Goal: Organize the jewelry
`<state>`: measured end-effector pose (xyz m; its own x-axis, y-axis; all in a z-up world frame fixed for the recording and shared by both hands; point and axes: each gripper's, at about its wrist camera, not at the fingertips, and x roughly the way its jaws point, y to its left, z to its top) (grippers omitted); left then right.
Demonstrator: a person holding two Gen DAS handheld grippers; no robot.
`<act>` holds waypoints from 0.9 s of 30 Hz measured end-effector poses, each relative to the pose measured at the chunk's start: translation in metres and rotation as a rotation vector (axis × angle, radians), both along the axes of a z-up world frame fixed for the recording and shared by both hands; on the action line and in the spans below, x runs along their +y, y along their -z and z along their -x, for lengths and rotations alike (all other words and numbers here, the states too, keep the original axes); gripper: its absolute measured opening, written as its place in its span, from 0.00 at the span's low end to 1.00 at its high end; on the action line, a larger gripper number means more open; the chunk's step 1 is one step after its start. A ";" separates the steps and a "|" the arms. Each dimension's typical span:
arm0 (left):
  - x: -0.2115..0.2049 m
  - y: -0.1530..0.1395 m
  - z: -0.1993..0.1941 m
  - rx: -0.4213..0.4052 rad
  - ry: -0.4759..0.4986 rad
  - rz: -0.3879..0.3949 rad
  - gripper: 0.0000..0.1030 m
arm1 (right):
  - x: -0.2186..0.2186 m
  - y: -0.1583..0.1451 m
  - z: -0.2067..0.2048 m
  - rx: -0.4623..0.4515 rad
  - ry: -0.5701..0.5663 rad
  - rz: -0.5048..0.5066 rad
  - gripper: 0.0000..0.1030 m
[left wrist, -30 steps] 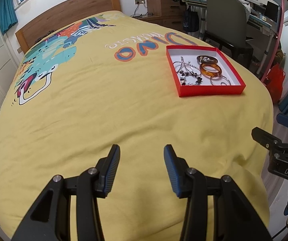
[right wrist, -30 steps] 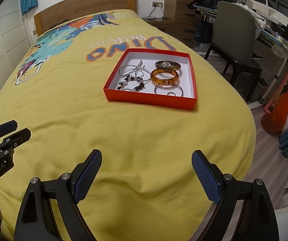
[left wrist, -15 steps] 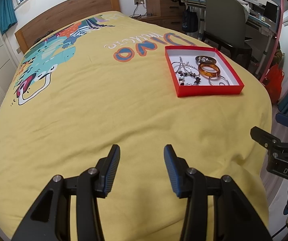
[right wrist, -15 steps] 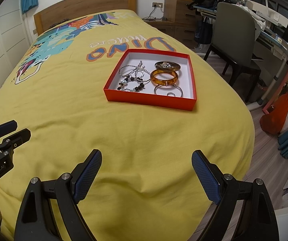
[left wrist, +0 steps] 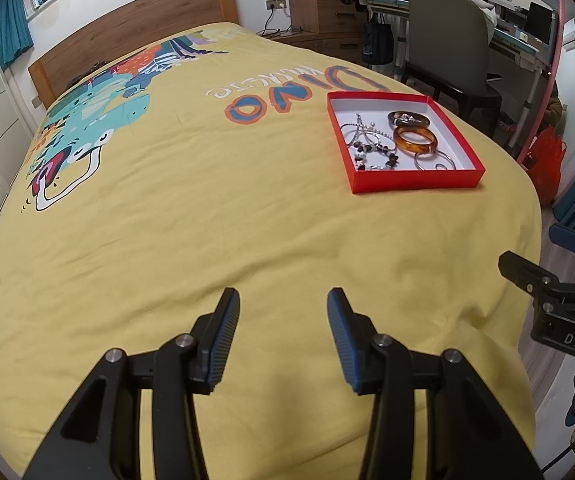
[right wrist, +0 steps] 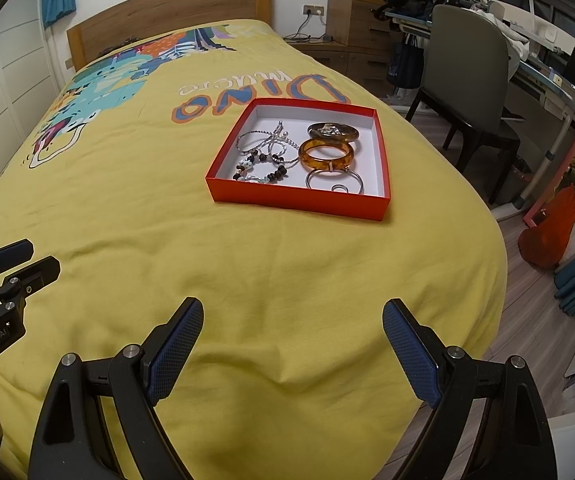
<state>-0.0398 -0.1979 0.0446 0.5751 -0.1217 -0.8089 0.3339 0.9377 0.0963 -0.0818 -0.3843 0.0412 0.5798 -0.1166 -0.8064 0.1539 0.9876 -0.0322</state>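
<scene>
A red box with a white inside [left wrist: 413, 182] [right wrist: 299, 200] lies on the yellow bedspread. In it lie an amber bangle [left wrist: 415, 141] [right wrist: 326, 154], a dark oval piece [right wrist: 333, 132], a beaded bracelet [right wrist: 261, 168], silver chains [right wrist: 265, 140] and a thin silver hoop [right wrist: 334, 179]. My left gripper [left wrist: 283, 334] is open and empty, low over the bed's near end, far from the box. My right gripper [right wrist: 292, 346] is wide open and empty, also near the bed's front edge. Each gripper shows at the side of the other's view.
The bed [left wrist: 167, 208] has a wooden headboard [left wrist: 135, 36]. A grey chair [right wrist: 467, 68] and a desk stand to the right, with a wooden cabinet [right wrist: 351, 12] behind. An orange bag [right wrist: 551, 224] sits on the floor at right.
Both views have shifted very slightly; the box sits marginally lower in the left wrist view. Both grippers stay open and empty.
</scene>
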 end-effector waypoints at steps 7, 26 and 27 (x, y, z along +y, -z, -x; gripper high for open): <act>0.000 -0.001 0.000 0.001 0.000 0.001 0.42 | -0.002 -0.001 0.001 -0.002 0.004 0.000 0.88; 0.000 0.000 0.001 0.000 -0.002 -0.006 0.43 | -0.006 0.004 0.003 0.006 0.008 -0.010 0.88; 0.000 0.000 0.002 -0.001 -0.004 -0.006 0.43 | -0.007 0.004 0.004 0.008 0.008 -0.010 0.88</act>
<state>-0.0414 -0.1977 0.0449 0.5765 -0.1147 -0.8090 0.3305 0.9382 0.1025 -0.0856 -0.3912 0.0371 0.5727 -0.1131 -0.8119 0.1619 0.9865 -0.0231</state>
